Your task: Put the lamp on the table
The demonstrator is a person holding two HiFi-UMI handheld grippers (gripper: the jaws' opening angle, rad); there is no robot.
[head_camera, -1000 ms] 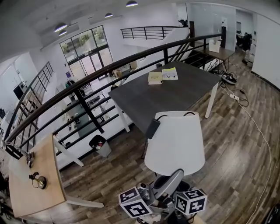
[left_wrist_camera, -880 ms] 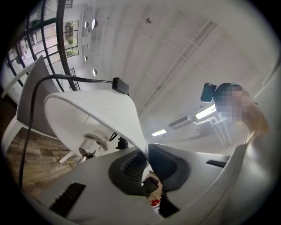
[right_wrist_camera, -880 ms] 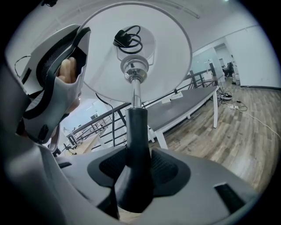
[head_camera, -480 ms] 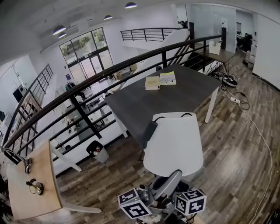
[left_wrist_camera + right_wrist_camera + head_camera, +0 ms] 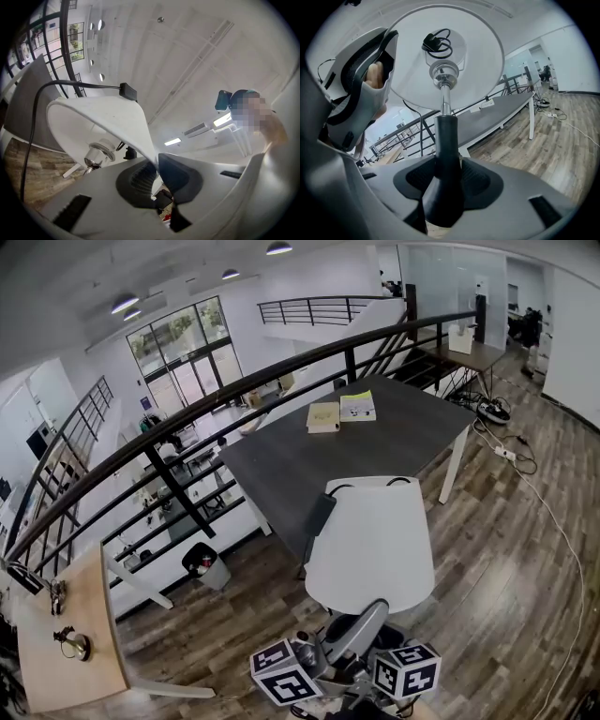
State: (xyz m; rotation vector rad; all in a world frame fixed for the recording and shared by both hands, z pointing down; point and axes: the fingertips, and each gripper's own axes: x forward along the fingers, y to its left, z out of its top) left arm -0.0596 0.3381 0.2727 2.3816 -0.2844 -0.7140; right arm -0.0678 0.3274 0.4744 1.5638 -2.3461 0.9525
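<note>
Wood-grain planks cover the floor [image 5: 525, 549] of a bright, white-walled upper level. A long black railing [image 5: 234, 390] runs across it, with a lower hall and tall windows [image 5: 183, 348] beyond. Round ceiling lights [image 5: 279, 247] glow overhead.

Against the railing stands the dark grey table [image 5: 375, 442] on white legs, its top mostly bare. A second, pale wooden table [image 5: 56, 643] sits at the far left, well apart from the first and carrying a few small dark items too small to make out.

The lamp [image 5: 375, 540] is held in the air by both grippers, its white shade toward the dark table. In the head view the shade overlaps that table's near edge, with a black cord [image 5: 370, 486] looped at its top.

A black bin [image 5: 204, 563] stands on the floor beside the railing.

Two thin books lie side by side near the dark table's far edge, one tan [image 5: 323, 416] and one with a yellow strip [image 5: 357, 407]. A white power strip [image 5: 503, 451] and its cable trail over the floor to the right.

The left gripper [image 5: 157, 171] has its fingers nearly together, pinching the thin rim of the shade [image 5: 103, 122]. The right gripper [image 5: 447, 180] has its fingers clamped on the lamp's dark stem [image 5: 446, 136], with the underside of the shade above them.
</note>
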